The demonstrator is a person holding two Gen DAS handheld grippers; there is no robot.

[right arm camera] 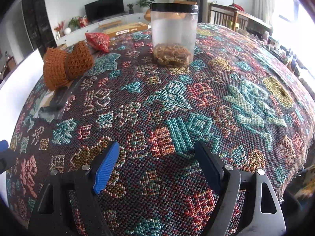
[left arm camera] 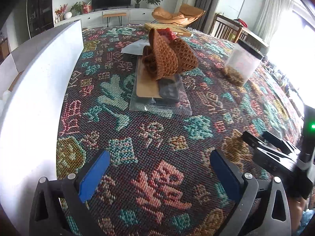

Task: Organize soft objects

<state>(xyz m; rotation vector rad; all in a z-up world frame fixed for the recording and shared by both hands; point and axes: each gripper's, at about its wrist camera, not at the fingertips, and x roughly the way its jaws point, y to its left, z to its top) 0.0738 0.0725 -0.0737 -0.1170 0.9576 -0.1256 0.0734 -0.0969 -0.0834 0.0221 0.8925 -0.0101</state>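
A brown knitted piece (left arm camera: 167, 59) lies bunched on a flat plastic-wrapped package (left arm camera: 159, 96) in the middle of the patterned cloth; it also shows in the right wrist view (right arm camera: 65, 64). A red knitted piece (right arm camera: 98, 40) lies behind it. A clear jar with a black lid (right arm camera: 174, 33) holds brown fluffy material at its bottom; it also shows in the left wrist view (left arm camera: 242, 64). My left gripper (left arm camera: 159, 169) is open and empty, low over the cloth, well short of the knitted piece. My right gripper (right arm camera: 157, 165) is open and empty, in front of the jar.
A white board (left arm camera: 39, 90) stands along the left edge of the table. A flat cardboard box (right arm camera: 126, 30) lies at the far end. The right gripper's body (left arm camera: 275, 153) shows at the left view's right edge. Chairs stand beyond the table.
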